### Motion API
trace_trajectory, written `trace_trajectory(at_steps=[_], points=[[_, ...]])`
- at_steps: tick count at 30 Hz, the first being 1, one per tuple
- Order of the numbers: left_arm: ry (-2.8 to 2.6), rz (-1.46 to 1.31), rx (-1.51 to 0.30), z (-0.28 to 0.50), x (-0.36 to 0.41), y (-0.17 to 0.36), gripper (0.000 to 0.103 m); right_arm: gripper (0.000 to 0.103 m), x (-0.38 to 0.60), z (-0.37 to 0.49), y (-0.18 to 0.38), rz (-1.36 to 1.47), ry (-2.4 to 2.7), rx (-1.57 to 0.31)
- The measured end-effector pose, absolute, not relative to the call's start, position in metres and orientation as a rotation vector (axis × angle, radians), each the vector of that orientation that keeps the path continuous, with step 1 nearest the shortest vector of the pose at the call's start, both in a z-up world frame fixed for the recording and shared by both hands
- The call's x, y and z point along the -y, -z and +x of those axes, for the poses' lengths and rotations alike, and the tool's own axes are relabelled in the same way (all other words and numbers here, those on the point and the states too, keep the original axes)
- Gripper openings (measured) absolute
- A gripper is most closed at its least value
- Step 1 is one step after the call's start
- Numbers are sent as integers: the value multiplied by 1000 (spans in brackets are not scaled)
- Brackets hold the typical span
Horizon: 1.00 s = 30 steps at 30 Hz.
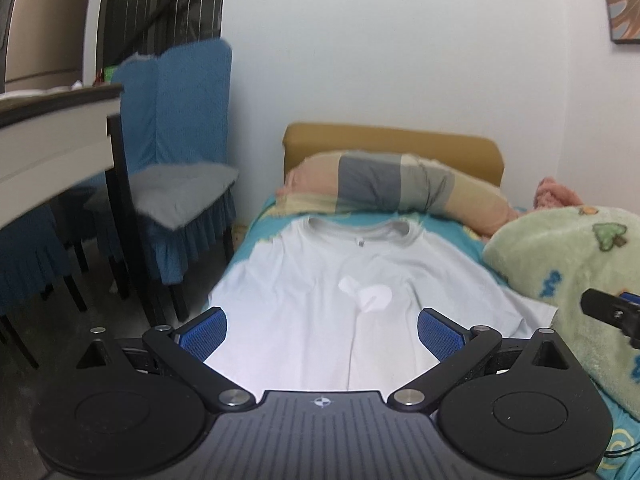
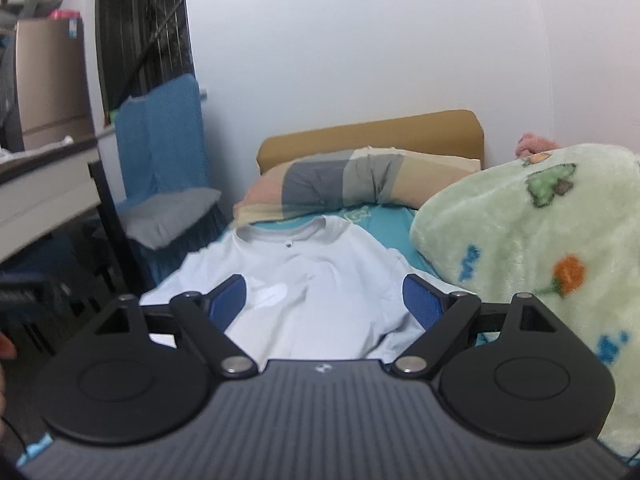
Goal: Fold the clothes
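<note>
A pale T-shirt (image 1: 340, 280) lies spread flat on the bed (image 1: 256, 236), collar at the far end just short of the pillow (image 1: 384, 186), hem toward the near end, with a white print on the chest. Its left sleeve reaches the bed's left edge; on the right the cloth runs up beside a green blanket (image 1: 560, 256) heaped along that side. The teal sheet shows around the collar and to the right of the shirt. The left gripper (image 1: 322, 332) hangs over the near part of the shirt, its blue pads (image 1: 204, 336) spread wide with nothing between them. The right gripper (image 2: 324, 300) hovers a little to the right, above the shirt's middle and right side, jaws likewise released and empty; part of its black body shows at the right edge of the left wrist view, against the blanket. I cannot tell whether either gripper touches the cloth. Behind the pillow stands a tan headboard (image 1: 392, 140) against a white wall. Left of the bed is a chair (image 1: 176, 128) in a blue cover with a grey cushion (image 1: 180, 188) on its seat, and nearer left a table (image 1: 48, 140).
</note>
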<state>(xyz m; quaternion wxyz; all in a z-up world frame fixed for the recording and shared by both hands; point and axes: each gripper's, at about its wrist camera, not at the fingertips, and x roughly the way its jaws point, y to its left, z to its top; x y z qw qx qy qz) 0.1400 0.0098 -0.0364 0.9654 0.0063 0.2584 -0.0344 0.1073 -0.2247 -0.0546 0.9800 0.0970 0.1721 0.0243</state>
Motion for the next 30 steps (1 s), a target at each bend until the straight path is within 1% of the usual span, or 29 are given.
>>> trace_trajectory(at_steps=[9, 17, 25, 30], points=[[-17, -136, -676, 177, -39, 59, 102, 87, 216, 114, 81, 191, -37, -390], [-116, -168, -762, 221, -73, 66, 102, 87, 210, 117, 87, 204, -54, -375], [-261, -379, -747, 264, -129, 79, 101, 87, 208, 124, 102, 312, -33, -374], [-299, -542, -748, 293, -159, 102, 101, 87, 202, 140, 117, 288, -35, -417]])
